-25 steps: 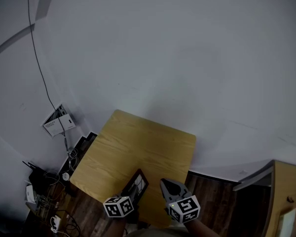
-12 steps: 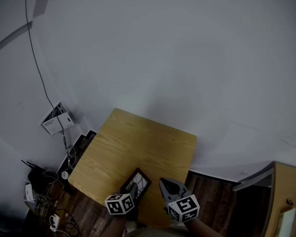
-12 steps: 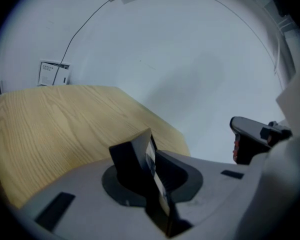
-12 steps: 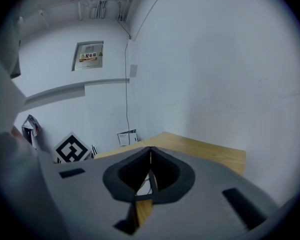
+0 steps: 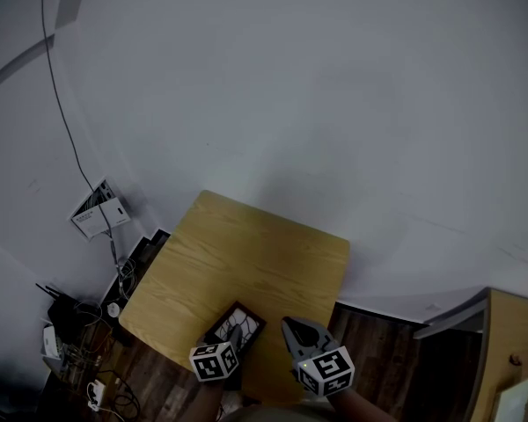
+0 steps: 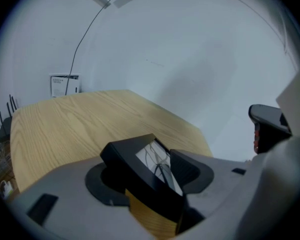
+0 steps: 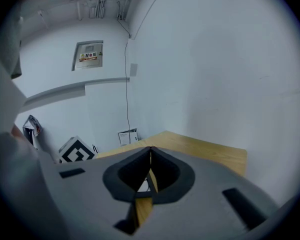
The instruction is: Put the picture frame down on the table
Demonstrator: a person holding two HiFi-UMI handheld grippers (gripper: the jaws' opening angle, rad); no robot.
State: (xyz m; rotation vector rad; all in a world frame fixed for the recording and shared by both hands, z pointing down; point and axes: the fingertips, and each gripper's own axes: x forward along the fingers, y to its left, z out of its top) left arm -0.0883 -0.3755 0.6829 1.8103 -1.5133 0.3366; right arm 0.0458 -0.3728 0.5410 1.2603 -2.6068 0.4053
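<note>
The black picture frame (image 5: 238, 321) with a pale picture lies on the wooden table (image 5: 246, 253) near its front edge. My left gripper (image 5: 232, 336) is over the frame's near end. In the left gripper view the frame (image 6: 140, 170) sits tilted between the jaws of my left gripper (image 6: 142, 156). Those jaws have just been opening, and they stand apart and open. To the right of the frame, above the table's front edge, my right gripper (image 5: 289, 330) is shut and empty. Its tips (image 7: 150, 152) meet in its own view.
Cables and small devices (image 5: 70, 323) crowd the dark floor left of the table. A white box (image 5: 97, 211) stands against the wall there. A wooden cabinet (image 5: 510, 350) is at the far right. The left gripper's marker cube (image 7: 75, 151) shows in the right gripper view.
The left gripper has sunk toward the table with the frame, which has tipped from steeply tilted to lying on the tabletop. The right gripper has kept still.
</note>
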